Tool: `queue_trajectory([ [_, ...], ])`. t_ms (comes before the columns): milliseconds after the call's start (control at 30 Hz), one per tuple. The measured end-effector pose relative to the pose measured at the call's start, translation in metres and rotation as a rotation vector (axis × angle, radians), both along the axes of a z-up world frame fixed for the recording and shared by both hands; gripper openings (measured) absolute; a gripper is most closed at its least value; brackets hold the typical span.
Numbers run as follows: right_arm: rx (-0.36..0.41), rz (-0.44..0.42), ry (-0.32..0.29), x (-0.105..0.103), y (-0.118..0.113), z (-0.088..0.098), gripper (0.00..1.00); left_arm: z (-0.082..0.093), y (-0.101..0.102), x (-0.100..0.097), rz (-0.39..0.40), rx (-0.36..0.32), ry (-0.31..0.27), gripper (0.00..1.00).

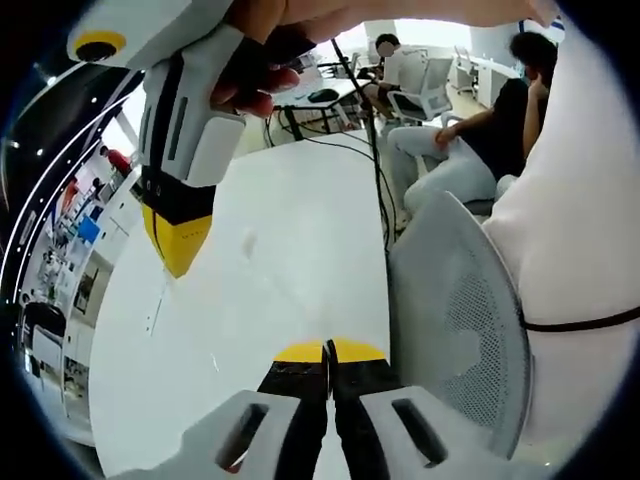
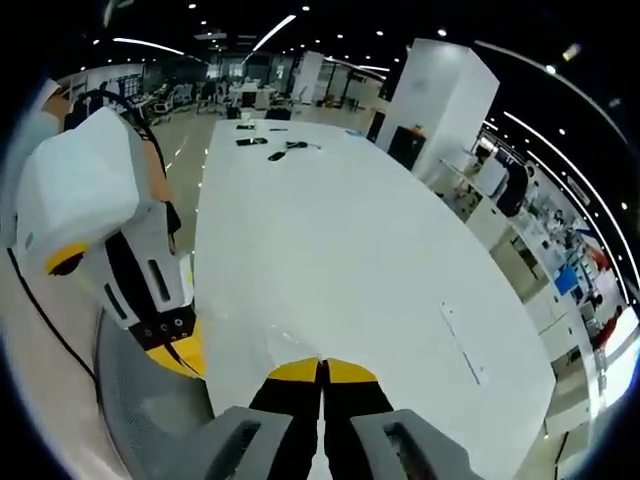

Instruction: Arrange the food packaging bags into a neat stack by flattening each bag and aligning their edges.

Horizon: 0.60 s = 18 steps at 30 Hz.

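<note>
white and glossy, the long smooth counter (image 1: 270,290) stretches ahead in the left gripper view, and the left claw (image 1: 328,352) rises from the bottom with its yellow-tipped black jaws pressed together, nothing between them. the right claw (image 1: 178,250) comes in from the upper left of that view, held by a hand (image 1: 262,70), its yellow tip pointing down above the counter; whether its jaws touch cannot be told from there. a grey mesh-backed office chair (image 1: 470,320) stands just beside the counter's edge, with a black cable (image 1: 378,170) running along that edge. in the right gripper view the right claw (image 2: 322,370) is likewise closed tight on nothing over the same white counter (image 2: 350,250), and the left claw (image 2: 180,350) hangs at the left beside the counter's edge. small dark items (image 2: 262,142) lie at the counter's far end, too small to tell. no food packaging bags can be made out on the counter.
</note>
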State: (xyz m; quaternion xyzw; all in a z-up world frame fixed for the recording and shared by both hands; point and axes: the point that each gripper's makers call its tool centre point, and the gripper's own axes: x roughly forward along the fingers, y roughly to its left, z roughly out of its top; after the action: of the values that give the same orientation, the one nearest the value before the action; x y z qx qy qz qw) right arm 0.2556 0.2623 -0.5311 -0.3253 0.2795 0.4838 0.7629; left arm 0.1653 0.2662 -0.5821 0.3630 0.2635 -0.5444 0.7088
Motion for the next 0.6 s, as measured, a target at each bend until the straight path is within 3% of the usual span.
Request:
queue_trajectory([
  [600,0.018,-0.014,-0.022,0.0023,0.0006,0.0047,0.00,0.0011,-0.0025,0.0009,0.003,-0.017,-0.015,0.00],
])
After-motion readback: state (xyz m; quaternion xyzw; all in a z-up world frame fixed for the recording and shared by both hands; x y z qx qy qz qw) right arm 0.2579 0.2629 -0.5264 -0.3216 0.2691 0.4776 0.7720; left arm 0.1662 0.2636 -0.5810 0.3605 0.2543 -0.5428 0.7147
